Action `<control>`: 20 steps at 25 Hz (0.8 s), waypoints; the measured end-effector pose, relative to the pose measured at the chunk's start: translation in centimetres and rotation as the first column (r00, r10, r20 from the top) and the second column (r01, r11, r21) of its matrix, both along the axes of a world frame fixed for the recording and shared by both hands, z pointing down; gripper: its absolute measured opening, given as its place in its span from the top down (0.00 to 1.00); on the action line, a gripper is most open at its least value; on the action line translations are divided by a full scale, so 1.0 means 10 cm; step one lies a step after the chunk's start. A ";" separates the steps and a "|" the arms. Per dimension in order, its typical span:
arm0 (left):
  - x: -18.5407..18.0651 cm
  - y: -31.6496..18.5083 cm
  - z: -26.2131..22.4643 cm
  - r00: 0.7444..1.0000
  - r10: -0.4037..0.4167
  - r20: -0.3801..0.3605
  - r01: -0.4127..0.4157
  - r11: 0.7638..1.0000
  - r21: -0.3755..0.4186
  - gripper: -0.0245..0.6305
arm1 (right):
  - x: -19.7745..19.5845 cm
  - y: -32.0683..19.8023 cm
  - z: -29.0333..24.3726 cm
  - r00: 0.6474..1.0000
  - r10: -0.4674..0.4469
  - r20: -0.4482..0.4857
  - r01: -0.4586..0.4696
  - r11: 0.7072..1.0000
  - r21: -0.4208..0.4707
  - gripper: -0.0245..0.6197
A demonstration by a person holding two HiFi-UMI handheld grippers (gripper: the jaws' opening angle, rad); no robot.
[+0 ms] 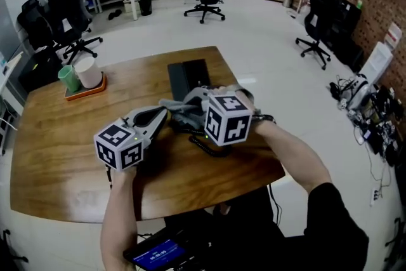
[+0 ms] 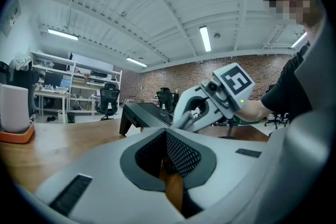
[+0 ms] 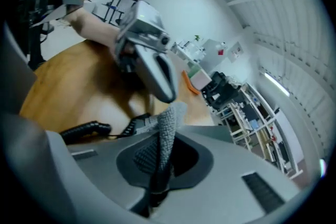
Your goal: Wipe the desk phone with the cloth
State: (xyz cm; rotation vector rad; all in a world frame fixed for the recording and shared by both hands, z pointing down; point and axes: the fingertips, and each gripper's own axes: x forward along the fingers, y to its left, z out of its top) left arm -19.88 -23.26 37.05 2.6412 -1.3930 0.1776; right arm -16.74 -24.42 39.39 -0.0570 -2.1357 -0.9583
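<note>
1. Wooden worktop [image 1: 70, 155], head view. The black desk phone [image 1: 188, 76] stands near its centre, toward the 12 o'clock edge, with its face sloping up on a stand.
2. The phone's coiled cord [image 1: 204, 144] lies on the worktop at about 6 o'clock from the phone, under the two marker cubes.
3. Right tongs [image 3: 163, 140]: closed on a grey knit cloth [image 3: 169, 122]. A fold of the cloth stands up out of the pinch, past the tips.
4. In the head view the cloth [image 1: 183, 106] bunches between the two grippers, just at the phone's 6 o'clock edge. Whether it touches the phone cannot be told.
5. Left tongs [image 2: 166, 132]: pads brought together at the tips, nothing seen between them. Bare wood shows through the gap lower down.
6. The left tongs point at the right gripper's body and the phone, both close ahead at 12 o'clock in the left gripper view.
7. The right gripper view shows part of the phone and the cord low on the worktop, just beyond the cloth, with the left gripper's body above them.
8. At 10 o'clock on the worktop is an orange tray [image 1: 85, 92] holding a green cup [image 1: 68, 78] and a white cup [image 1: 88, 71], well apart from the phone.
</note>
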 end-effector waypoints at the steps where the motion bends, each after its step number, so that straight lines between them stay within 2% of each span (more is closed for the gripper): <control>1: 0.00 0.00 0.00 1.000 0.000 -0.001 0.000 1.000 0.000 0.97 | 0.08 0.13 0.06 0.998 -0.041 -0.044 0.041 0.999 -0.009 0.92; 3: 0.00 0.00 0.00 1.000 0.000 -0.001 0.000 1.000 0.000 0.97 | 0.18 0.23 0.10 0.993 -0.086 -0.084 0.083 0.996 -0.039 0.92; 4: 0.00 0.00 0.01 1.000 0.001 -0.001 -0.001 1.000 0.001 0.97 | 0.17 0.16 0.02 0.996 -0.069 -0.055 0.066 0.997 -0.044 0.92; 6: -0.03 -0.01 0.02 1.000 0.003 -0.002 -0.003 1.000 0.002 0.97 | 0.07 -0.23 -0.27 0.996 0.045 0.083 -0.043 0.999 -0.030 0.92; 8: -0.06 -0.01 0.04 1.000 0.003 -0.003 -0.003 1.000 0.001 0.97 | -0.04 -0.71 -0.59 0.954 0.188 0.235 -0.189 0.982 -0.021 0.92; 10: -0.08 0.00 0.05 1.000 -0.001 -0.007 0.001 1.000 0.000 0.97 | -0.16 -1.10 -0.78 0.905 0.284 0.318 -0.291 0.956 -0.025 0.92; 11: -0.08 0.00 0.05 1.000 -0.002 -0.010 0.002 1.000 0.001 0.97 | -0.21 -1.23 -0.80 0.892 0.309 0.329 -0.320 0.947 -0.024 0.92; 13: -0.07 0.00 0.06 1.000 -0.003 -0.015 0.003 1.000 0.001 0.97 | -0.31 -1.38 -0.74 0.894 0.326 0.309 -0.341 0.940 -0.005 0.92; 18: -0.05 0.01 0.04 1.000 0.002 -0.009 -0.002 1.000 0.003 0.97 | -0.29 -1.30 -0.49 0.930 0.295 0.217 -0.313 0.949 0.050 0.92; 20: -0.05 0.00 0.03 1.000 0.004 -0.004 -0.004 1.000 0.005 0.97 | -0.20 -1.13 -0.41 0.951 0.258 0.171 -0.270 0.962 0.049 0.92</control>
